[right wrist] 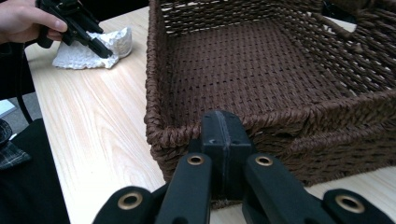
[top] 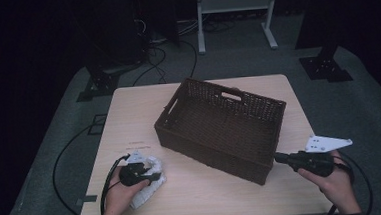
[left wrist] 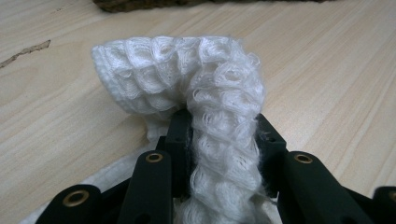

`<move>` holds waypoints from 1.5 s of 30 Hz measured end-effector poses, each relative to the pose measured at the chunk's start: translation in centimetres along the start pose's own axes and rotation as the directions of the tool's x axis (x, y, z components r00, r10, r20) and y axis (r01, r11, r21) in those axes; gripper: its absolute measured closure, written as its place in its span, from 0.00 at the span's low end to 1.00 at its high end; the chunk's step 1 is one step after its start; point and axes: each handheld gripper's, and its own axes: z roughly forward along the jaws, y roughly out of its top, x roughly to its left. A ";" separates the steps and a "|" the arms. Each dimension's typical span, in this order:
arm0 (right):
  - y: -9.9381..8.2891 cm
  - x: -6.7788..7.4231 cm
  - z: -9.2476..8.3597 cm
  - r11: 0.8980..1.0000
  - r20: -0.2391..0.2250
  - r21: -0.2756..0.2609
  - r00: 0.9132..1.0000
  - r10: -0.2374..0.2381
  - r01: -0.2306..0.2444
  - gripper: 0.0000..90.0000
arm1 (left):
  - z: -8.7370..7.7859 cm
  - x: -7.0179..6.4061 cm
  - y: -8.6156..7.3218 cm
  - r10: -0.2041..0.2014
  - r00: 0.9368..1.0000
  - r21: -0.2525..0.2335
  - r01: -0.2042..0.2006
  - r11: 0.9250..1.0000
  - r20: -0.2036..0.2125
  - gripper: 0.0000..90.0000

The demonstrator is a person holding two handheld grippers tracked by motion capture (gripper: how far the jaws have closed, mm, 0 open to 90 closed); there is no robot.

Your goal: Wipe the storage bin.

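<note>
A white knitted cloth (top: pixel 150 182) lies on the table's front left corner. My left gripper (top: pixel 151 176) is shut on a raised fold of the cloth (left wrist: pixel 219 126), which bulges up between its two black fingers (left wrist: pixel 180 140). A dark brown wicker basket (top: pixel 220 128) stands empty in the middle of the table, turned at an angle. My right gripper (top: pixel 277 157) is shut with its jaws pressed together, and its tip (right wrist: pixel 224 135) sits against the outside of the basket's near right corner (right wrist: pixel 159 126). The left gripper (right wrist: pixel 100 49) and the cloth (right wrist: pixel 86 53) also appear far off in the right gripper view.
The light wooden table (top: pixel 204 197) has bare wood in front of the basket and along its left side. Black cables (top: pixel 64 160) trail over the grey floor to the left. A white metal frame (top: pixel 233 14) stands behind the table.
</note>
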 end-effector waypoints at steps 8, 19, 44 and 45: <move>1.1 0.7 1.6 1.000 -0.027 0.021 0.999 -0.021 0.022 1.00 | 0.0 0.0 0.0 0.002 1.000 0.001 -0.002 1.000 0.000 0.73; 2.6 1.9 4.1 0.997 -0.054 0.039 0.997 -0.058 0.060 1.00 | 0.0 -0.1 0.1 0.007 1.000 0.008 -0.007 1.000 -0.002 0.73; 6.6 5.5 11.3 0.987 -0.124 0.056 0.982 -0.140 0.148 1.00 | 0.0 0.0 0.1 0.019 1.000 0.021 -0.019 1.000 -0.002 0.73; 6.7 5.6 11.5 0.988 -0.125 0.055 0.982 -0.140 0.148 1.00 | 0.0 0.0 0.1 0.018 1.000 0.020 -0.018 1.000 -0.003 0.73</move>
